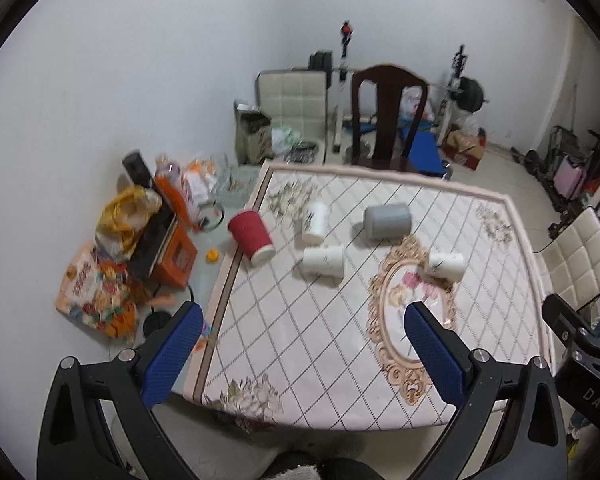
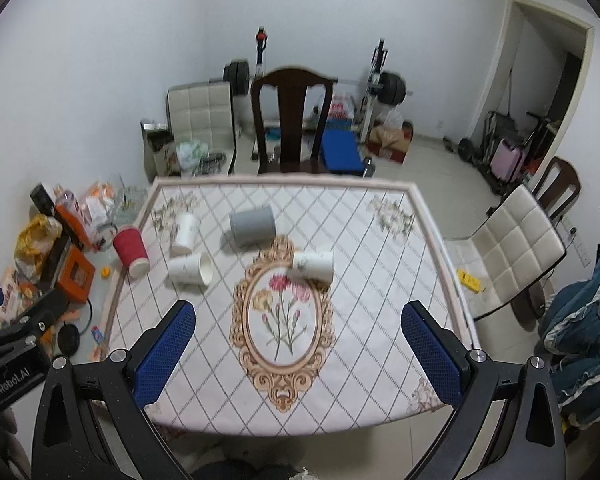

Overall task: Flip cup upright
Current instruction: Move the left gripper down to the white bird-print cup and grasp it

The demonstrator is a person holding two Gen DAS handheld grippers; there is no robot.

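Observation:
Several cups lie on their sides on the patterned table [image 1: 340,360] [image 2: 380,340]. A red ribbed cup [image 1: 251,237] [image 2: 131,252] lies at the table's left edge. A grey cup [image 1: 387,221] [image 2: 253,226] lies toward the far middle. Three white cups lie around them: one far left [image 1: 316,222] [image 2: 185,232], one nearer [image 1: 323,262] [image 2: 190,268], one by the oval medallion [image 1: 445,265] [image 2: 314,266]. My left gripper [image 1: 304,314] is open and empty, high above the table's near left. My right gripper [image 2: 298,312] is open and empty above the near edge.
A dark wooden chair [image 1: 388,116] [image 2: 292,120] stands at the far side and a white padded chair [image 2: 516,248] at the right. Bags and boxes [image 1: 132,256] clutter the floor on the left. Weights and a blue bench [image 2: 340,148] stand by the back wall.

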